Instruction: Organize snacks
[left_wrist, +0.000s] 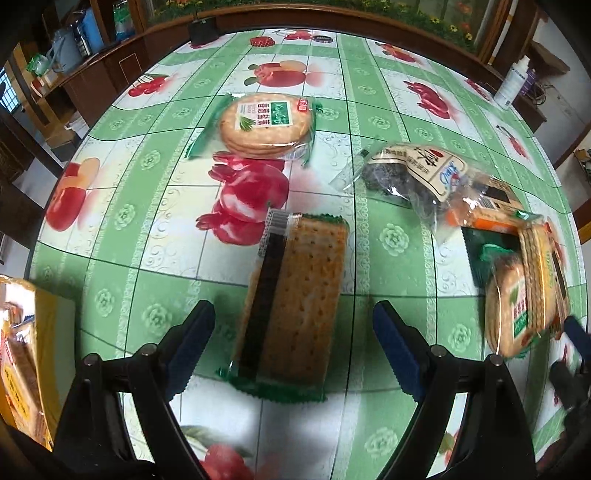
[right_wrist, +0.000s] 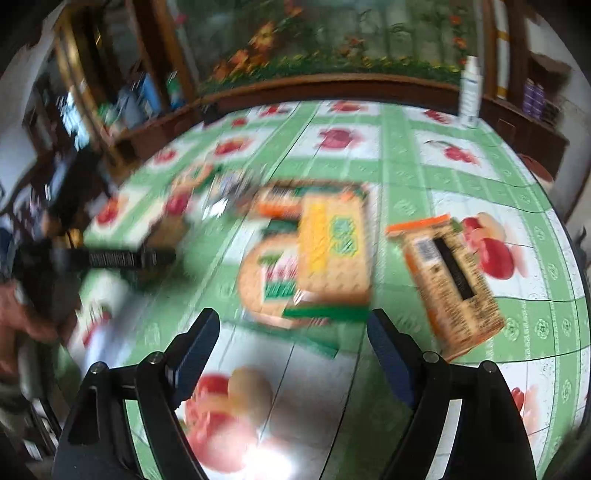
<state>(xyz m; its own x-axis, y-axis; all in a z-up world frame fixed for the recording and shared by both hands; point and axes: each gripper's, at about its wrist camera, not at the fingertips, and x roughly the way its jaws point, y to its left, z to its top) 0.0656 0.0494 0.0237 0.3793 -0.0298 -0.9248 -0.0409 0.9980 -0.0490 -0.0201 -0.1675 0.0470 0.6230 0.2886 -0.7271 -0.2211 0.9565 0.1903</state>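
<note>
The left gripper (left_wrist: 293, 321) hangs low over the table with its jaws spread wide on either side of a rectangular cracker packet (left_wrist: 295, 299), touching neither long edge; that straddling stance suggests the packet is lined up lengthwise so the blue pads (left_wrist: 192, 339) can close across its narrow width. The packet is clear film with crimped green ends, showing a flat, dimpled, golden-brown cracker slab and a dark strip along 1 side. Farther off lies a round cracker packet (left_wrist: 267, 125), a stack of pale discs under a green-and-white label, flat and well apart from the rest. To the right sits a crinkly clear bag of dark seaweed-like snack (left_wrist: 410, 177), slumped and irregular, just beside a loose heap of packets (left_wrist: 524, 291) where round and square crackers overlap. A yellow box (left_wrist: 26, 354) at the left edge holds what look like more packets, and is likely the place they are being gathered. The glossy plastic tablecloth (left_wrist: 391, 236), green checks with printed fruit, looks slick, so packets may slide under a push. In the right wrist view, heavily blurred, the right gripper (right_wrist: 293, 343) is also wide apart and holds nothing, aimed at a square cracker packet (right_wrist: 332, 254) lying atop a round one, with an orange-edged packet (right_wrist: 452, 284) lying separately to the right.
</note>
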